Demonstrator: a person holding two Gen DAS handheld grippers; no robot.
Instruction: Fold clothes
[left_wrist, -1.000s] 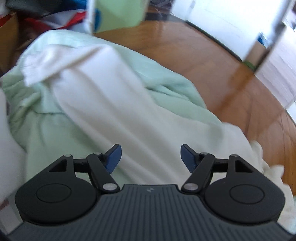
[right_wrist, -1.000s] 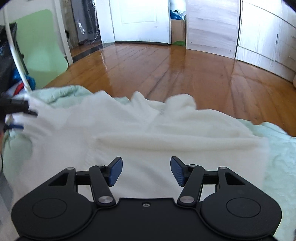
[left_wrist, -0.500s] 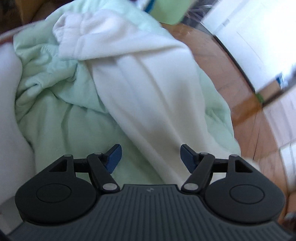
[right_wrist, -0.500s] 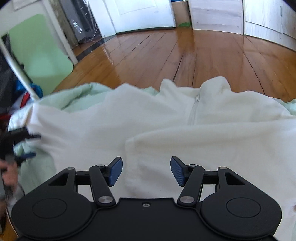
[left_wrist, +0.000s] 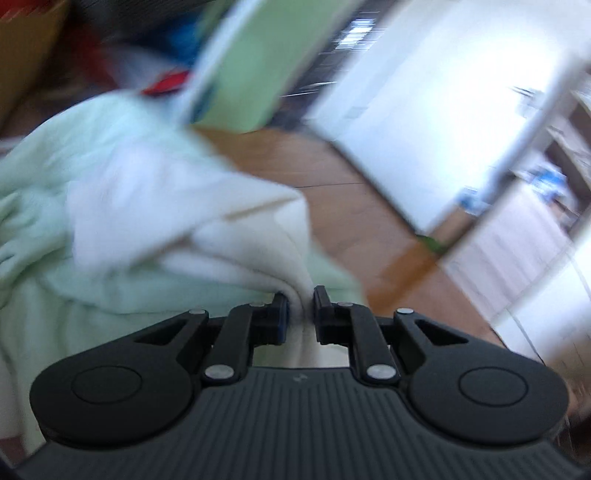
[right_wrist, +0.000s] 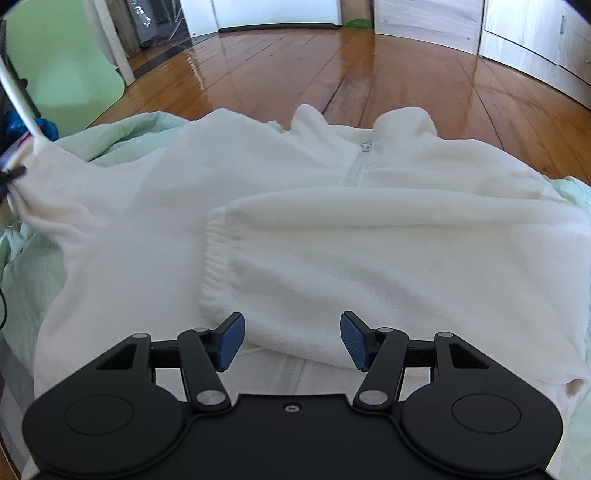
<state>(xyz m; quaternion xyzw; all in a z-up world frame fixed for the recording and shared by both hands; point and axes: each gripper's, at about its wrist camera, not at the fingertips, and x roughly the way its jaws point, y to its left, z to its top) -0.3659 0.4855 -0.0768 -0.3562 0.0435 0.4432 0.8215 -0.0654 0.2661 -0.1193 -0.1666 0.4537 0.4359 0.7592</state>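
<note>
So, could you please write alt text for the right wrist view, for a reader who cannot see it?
A white fleece jacket lies front up on a pale green blanket, one sleeve folded across its chest. The right gripper hangs open above the sleeve. The left gripper pinches the jacket's far left edge; wooden floor lies beyond.

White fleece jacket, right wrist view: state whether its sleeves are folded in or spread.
One in, one out. On the white fleece jacket, one sleeve lies folded across the zipped front; the other sleeve stretches sideways over the green blanket.

surface: pale green bedding (right_wrist: 122, 136) | on it: white fleece jacket (right_wrist: 332, 229), spread flat
</note>
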